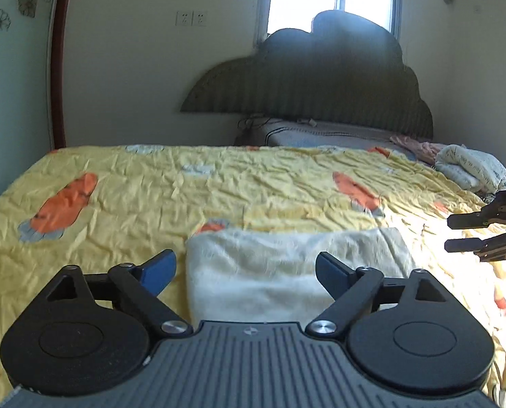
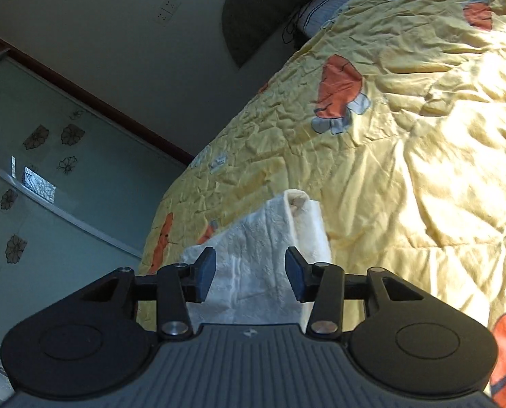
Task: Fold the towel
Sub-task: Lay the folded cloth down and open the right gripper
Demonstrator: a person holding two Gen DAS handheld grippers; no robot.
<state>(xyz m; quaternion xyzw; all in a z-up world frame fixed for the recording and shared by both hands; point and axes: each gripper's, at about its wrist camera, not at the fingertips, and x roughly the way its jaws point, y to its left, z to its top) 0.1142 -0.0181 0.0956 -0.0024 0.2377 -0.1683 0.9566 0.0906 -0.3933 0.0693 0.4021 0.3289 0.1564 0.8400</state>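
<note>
My left claw (image 1: 245, 273) stands wide open above the towel (image 1: 287, 268), which lies folded into a thick cream pad on the yellow quilt (image 1: 150, 183), at its near edge, with nothing pinched between the blue pads (image 1: 161, 268). My right claw (image 2: 250, 273) is parted too, about halfway, and its pads sit either side of the towel (image 2: 263, 272) without pressing it; from there I see a fold edge running away from me with a curled corner at the far end. The towel looks plush and soft, light, limp and not slippery; I judge it would sag and spill open if lifted by one layer only. So any next hold should take all layers together at a corner or along the folded edge, both claws well apart on the same side, pinching deep, not at the fringe. The quilt beneath is crumpled and could get caught in a low grip, so I would keep the pads on the pile itself.
</note>
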